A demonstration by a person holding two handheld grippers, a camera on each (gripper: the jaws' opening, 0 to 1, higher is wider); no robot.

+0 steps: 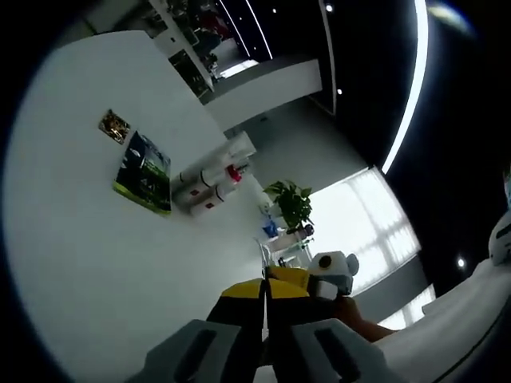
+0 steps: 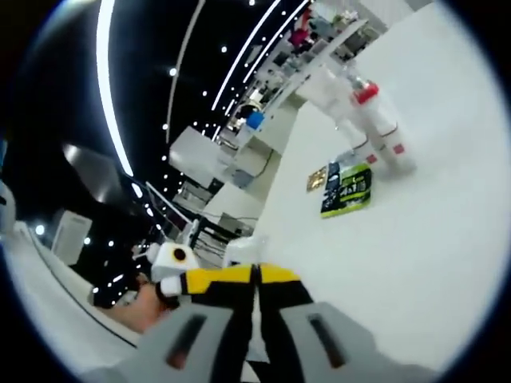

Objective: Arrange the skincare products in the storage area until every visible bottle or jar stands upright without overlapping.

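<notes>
bottles lay tipped in a cluster just beside green packet on white table | judged light, rigid, slick: grip mid-body | left claw and right claw together, gripping nothing, well apart from packet

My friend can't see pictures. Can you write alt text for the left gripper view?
A shut grey and yellow tool points across a white table. Far off lie white bottles on their sides beside a green packet and a small gold packet.
</notes>
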